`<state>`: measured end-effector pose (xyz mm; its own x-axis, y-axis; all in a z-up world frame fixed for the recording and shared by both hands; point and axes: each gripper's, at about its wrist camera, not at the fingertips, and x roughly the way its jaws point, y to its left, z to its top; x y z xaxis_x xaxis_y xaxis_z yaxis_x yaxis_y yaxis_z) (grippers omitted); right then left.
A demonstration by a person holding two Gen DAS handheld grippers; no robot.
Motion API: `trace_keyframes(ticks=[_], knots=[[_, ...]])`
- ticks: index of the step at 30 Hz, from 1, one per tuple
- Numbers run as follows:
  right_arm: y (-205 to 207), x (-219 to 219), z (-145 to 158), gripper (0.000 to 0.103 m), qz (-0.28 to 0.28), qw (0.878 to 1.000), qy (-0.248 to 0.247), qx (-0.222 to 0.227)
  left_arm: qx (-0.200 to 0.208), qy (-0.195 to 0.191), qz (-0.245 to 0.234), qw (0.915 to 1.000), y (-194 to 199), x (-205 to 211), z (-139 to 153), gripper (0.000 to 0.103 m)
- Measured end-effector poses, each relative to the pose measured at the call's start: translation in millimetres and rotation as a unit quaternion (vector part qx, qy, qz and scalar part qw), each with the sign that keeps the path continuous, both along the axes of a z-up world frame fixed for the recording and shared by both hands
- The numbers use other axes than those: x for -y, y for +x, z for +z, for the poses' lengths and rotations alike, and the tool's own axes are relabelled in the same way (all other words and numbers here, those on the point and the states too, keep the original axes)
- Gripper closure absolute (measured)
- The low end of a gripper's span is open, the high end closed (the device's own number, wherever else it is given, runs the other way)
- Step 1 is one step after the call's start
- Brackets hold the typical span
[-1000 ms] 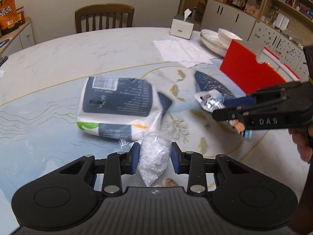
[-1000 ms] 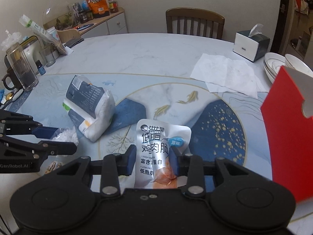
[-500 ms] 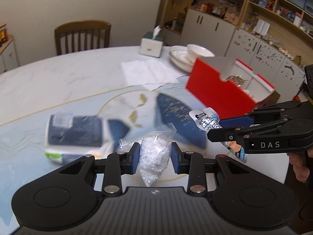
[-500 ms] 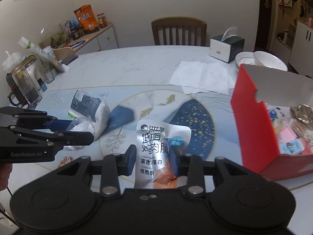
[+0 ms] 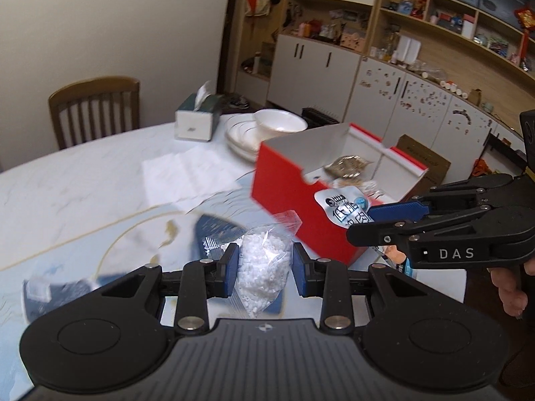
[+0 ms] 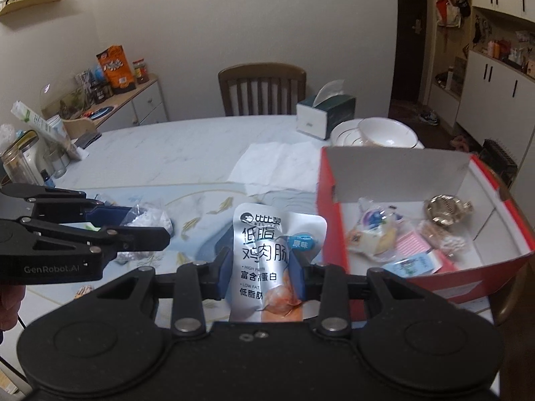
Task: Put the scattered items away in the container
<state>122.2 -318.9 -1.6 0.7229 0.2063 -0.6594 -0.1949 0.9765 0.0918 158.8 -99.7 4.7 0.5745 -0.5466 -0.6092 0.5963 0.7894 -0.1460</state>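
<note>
My left gripper (image 5: pixel 265 260) is shut on a clear bag of white beads (image 5: pixel 264 264), held above the table. The red box (image 5: pixel 294 193) stands open ahead and to the right of it. My right gripper (image 6: pixel 262 267) is shut on a silver chicken-breast pouch (image 6: pixel 267 250), carried left of the red box (image 6: pixel 337 234). Several small packets (image 6: pixel 378 234) lie on the box floor. The right gripper (image 5: pixel 374 224) shows from the side in the left wrist view, the left gripper (image 6: pixel 140 230) likewise in the right wrist view. A blue-and-white package (image 5: pixel 50 292) lies blurred at the lower left.
A tissue box (image 5: pixel 197 120), stacked white bowls and plates (image 5: pixel 267 130) and a paper sheet (image 5: pixel 187 173) lie beyond the box. A wooden chair (image 6: pixel 262 90) stands at the far side. Jars and clutter (image 6: pixel 30 163) crowd the left edge. A hand (image 5: pixel 511 284) holds the right gripper.
Both grippers have risen and swung right toward the red box with their loads. The box interior has come into view, and the blue-and-white package has dropped to the lower left.
</note>
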Motion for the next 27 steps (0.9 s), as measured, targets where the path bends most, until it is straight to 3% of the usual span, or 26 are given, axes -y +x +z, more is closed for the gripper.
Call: trace_keyframes(ticks=[13,27], knots=[[11,69,13,0.068,-0.027,0.999,-0.002,0.024,0.030,-0.005,-0.036,0.9989,10,76,17,0.071],[33,136,5,0.068,-0.052,0.998,-0.008,0.027,0.045,0.014,-0.064,0.9968,25,151,17,0.071]])
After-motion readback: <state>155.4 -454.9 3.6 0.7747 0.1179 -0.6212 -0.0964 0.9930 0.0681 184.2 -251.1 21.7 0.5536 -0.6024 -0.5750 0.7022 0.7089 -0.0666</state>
